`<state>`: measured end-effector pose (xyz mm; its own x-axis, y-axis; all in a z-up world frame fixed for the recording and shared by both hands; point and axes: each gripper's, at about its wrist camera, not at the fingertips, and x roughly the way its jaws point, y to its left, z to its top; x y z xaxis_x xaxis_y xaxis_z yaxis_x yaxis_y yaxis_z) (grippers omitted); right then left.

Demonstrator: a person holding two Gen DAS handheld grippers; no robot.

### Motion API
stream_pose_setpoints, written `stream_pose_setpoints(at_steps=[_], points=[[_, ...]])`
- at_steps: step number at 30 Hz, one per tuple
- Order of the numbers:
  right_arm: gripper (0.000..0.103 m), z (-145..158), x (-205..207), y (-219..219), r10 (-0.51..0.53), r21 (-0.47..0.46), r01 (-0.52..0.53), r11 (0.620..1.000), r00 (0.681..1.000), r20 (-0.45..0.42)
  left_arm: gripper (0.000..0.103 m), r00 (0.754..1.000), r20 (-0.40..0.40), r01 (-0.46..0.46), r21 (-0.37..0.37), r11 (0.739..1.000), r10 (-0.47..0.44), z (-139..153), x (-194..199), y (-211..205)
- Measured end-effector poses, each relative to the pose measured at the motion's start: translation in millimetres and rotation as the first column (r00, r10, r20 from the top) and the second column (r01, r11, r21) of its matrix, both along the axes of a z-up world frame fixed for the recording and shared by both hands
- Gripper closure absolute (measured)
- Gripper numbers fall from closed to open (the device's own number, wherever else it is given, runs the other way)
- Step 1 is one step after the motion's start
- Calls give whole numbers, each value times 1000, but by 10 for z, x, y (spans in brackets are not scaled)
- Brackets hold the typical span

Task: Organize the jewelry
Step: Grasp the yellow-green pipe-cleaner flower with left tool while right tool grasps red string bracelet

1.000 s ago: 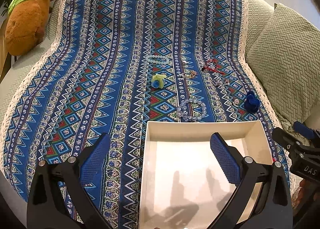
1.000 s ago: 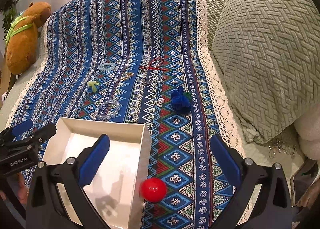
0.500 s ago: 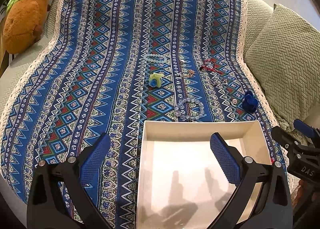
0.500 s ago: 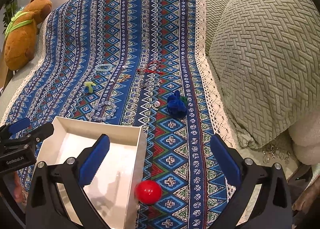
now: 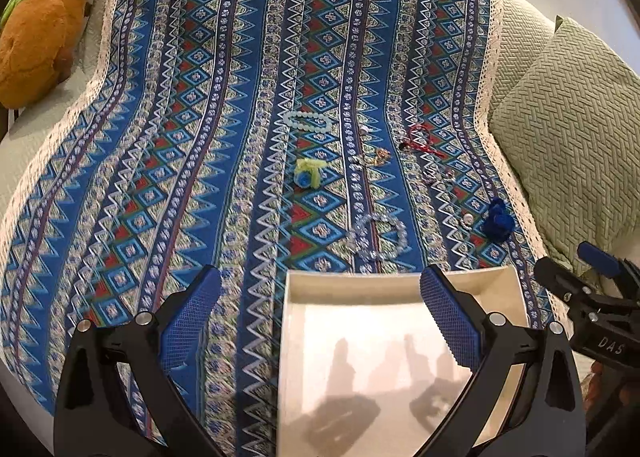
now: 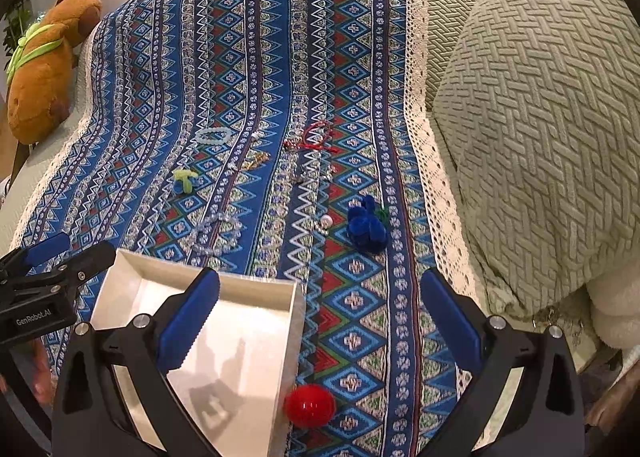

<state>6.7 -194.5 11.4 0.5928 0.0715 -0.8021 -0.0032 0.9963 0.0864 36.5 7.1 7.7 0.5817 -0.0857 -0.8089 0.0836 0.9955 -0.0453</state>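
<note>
Lying spread on the blue patterned blanket (image 5: 224, 105): a clear bead bracelet (image 5: 377, 235) just past the far rim of the white box (image 5: 400, 285), flat, a round ring. Farther up the blanket, a pale green bead bracelet (image 5: 307, 120), also flat. Between these 2, a small green and blue flower piece (image 5: 308, 173). Toward the right edge of the blanket, a red string bracelet (image 5: 420, 139) with its long tail pointing right, a small gold piece (image 5: 378, 155), and a thin chain (image 5: 438, 173), too small to see well. Close to the lace edge, a fuzzy dark blue piece (image 6: 366, 227) with a small white pearl (image 6: 326, 220) just beside it. By the box's near right corner, a red ball (image 6: 309, 405), touching the wall.

Inside the box, only shadows.

Above the box's left side, the left gripper (image 5: 320, 317), wide open, holding nothing. Over the box's right rim, the right gripper (image 6: 320, 317), also wide open.

Off the blanket, a brown stuffed toy (image 5: 38, 21) at the far left and a green pillow (image 6: 540, 117) on the right.
</note>
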Motion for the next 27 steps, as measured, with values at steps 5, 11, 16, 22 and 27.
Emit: stream_pose_setpoints(at_steps=[5, 11, 16, 22, 27], points=[[3, 57, 329, -26, 20, 0, -20, 1000, 1000, -7, 5, 1000, 11, 7, 20, 1000, -7, 78, 251, 63], [3, 2, 941, -21, 32, -5, -32, 999, 999, -16, 5, 999, 2, 36, 48, 998, -36, -13, 776, 89], [3, -226, 1555, -34, 35, -12, -35, 999, 997, -71, 6, 998, -48, 46, 37, 998, -44, -298, 1235, 137], [7, -626, 2327, -70, 21, -70, -32, 997, 986, -165, 9, 991, -119, 65, 7, 998, -64, -661, 1530, 141], [15, -940, 2712, -88, 21, -85, -44, 995, 968, -250, 14, 988, -130, 92, 46, 995, -85, -823, 1630, 53]])
